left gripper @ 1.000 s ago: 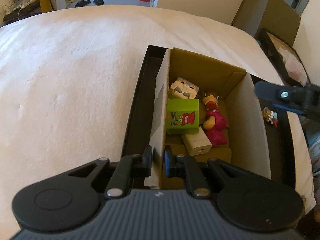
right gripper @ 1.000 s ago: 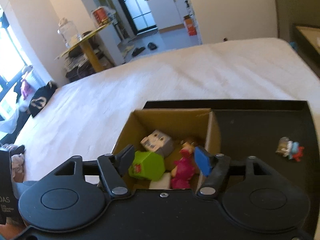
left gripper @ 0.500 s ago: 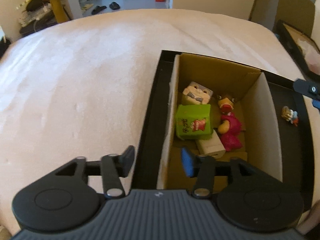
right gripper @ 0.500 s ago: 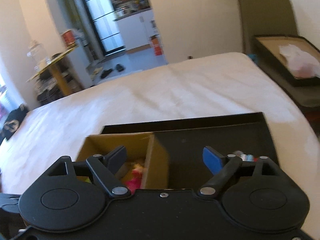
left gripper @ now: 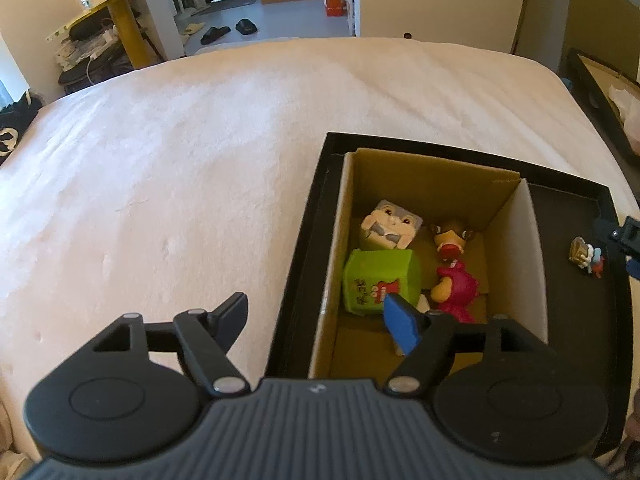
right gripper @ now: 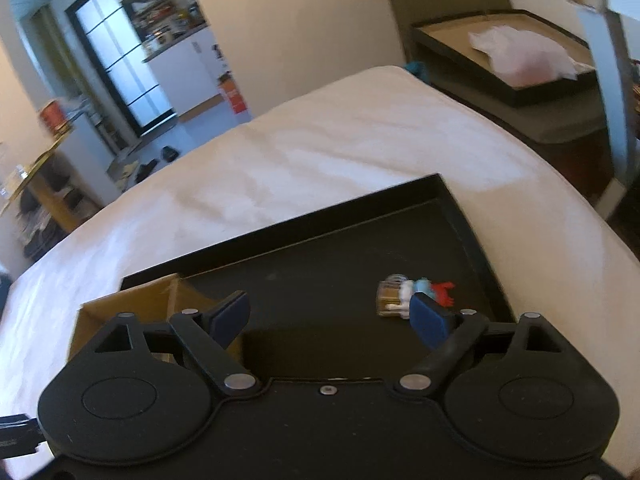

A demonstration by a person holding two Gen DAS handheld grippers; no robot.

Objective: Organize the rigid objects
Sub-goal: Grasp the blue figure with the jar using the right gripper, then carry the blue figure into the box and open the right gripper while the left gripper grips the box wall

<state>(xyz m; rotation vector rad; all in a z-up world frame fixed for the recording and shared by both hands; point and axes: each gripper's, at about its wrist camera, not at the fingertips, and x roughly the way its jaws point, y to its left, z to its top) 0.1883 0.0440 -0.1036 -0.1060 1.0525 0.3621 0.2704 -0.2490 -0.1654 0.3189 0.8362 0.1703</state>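
Note:
A cardboard box (left gripper: 524, 240) stands in a black tray (left gripper: 304, 264) on a white bed. It holds a green carton (left gripper: 376, 280), a grey-faced cube (left gripper: 390, 226), a pink figure (left gripper: 456, 286), a brown-headed figure (left gripper: 450, 236) and a white block, partly hidden. A small red-and-blue toy figure (left gripper: 586, 256) lies on the tray floor right of the box; it also shows in the right wrist view (right gripper: 412, 294). My left gripper (left gripper: 316, 312) is open and empty over the box's near left wall. My right gripper (right gripper: 330, 316) is open and empty above the tray (right gripper: 472, 232), its right finger just before the toy.
The white bed (left gripper: 180, 160) spreads left and beyond the tray. A second black tray (right gripper: 516, 68) with a white bag stands off the bed to the right. A yellow side table (left gripper: 120, 12) and slippers are on the floor beyond.
My left gripper let go of the box's left wall, opened and drew back. My right gripper swung right from over the box toward the small toy figure.

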